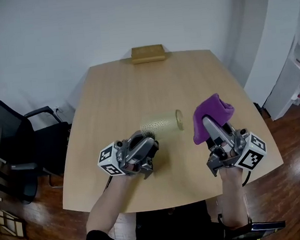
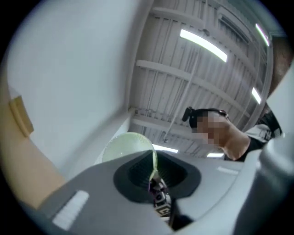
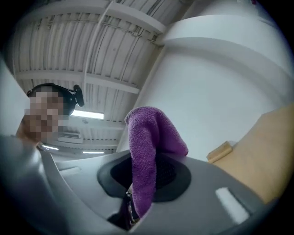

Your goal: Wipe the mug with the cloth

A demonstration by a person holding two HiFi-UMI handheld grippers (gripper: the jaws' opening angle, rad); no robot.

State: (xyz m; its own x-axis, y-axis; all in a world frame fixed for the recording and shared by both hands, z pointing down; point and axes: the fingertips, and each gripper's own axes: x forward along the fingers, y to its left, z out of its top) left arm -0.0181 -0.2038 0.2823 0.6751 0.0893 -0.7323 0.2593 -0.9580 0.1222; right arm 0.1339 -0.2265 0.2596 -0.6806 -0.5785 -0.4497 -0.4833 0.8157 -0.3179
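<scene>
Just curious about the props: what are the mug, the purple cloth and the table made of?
Mug: pale green, thin rim, slightly translucent; probably plastic, perhaps glass.
Cloth: fuzzy looped pile; likely microfibre or terry.
Table: pale wood grain, matte; wood or laminate, can't tell.

Bright ceiling strips, fisheye vignetting, mug blurred

Purple cloth, pale green mug, tan table
</scene>
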